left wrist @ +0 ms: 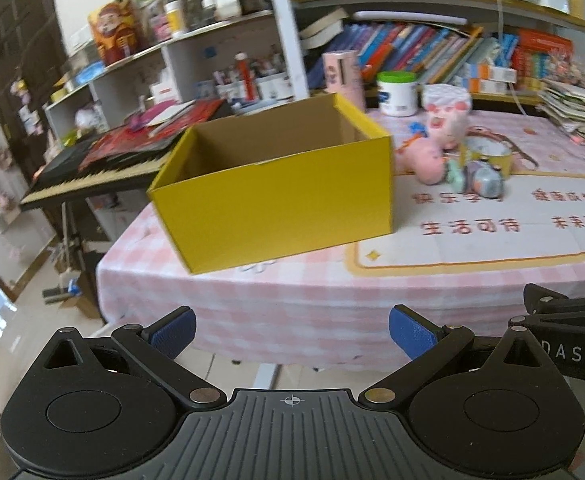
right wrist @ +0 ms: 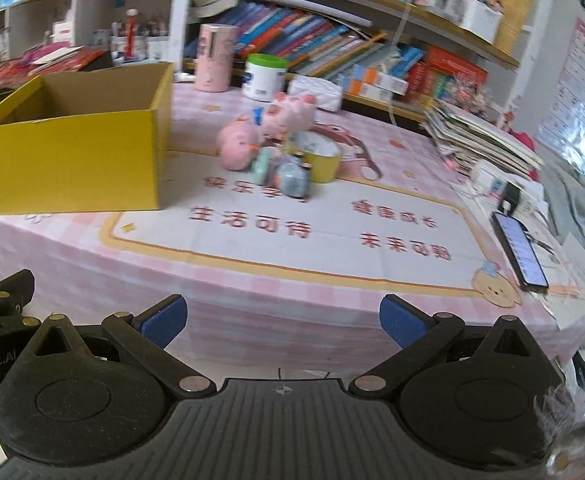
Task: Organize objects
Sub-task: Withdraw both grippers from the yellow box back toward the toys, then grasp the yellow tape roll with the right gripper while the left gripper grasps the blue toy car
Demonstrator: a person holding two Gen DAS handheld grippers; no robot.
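While both tools (left wrist: 291, 332) (right wrist: 283, 322) hang wide open and empty off the table's (right wrist: 252, 292) near edge, the heaped toys (right wrist: 276, 152) could scatter when grabbed.

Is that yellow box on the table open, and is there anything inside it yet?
Open: the yellow box has no lid on top. The brown inner walls visible look bare, but its floor is hidden, so whether it is empty cannot be told.

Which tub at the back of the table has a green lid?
The white round tub with the green lid, standing behind the pink plush pig. The taller pink cylinder tin to its left has no green on it.
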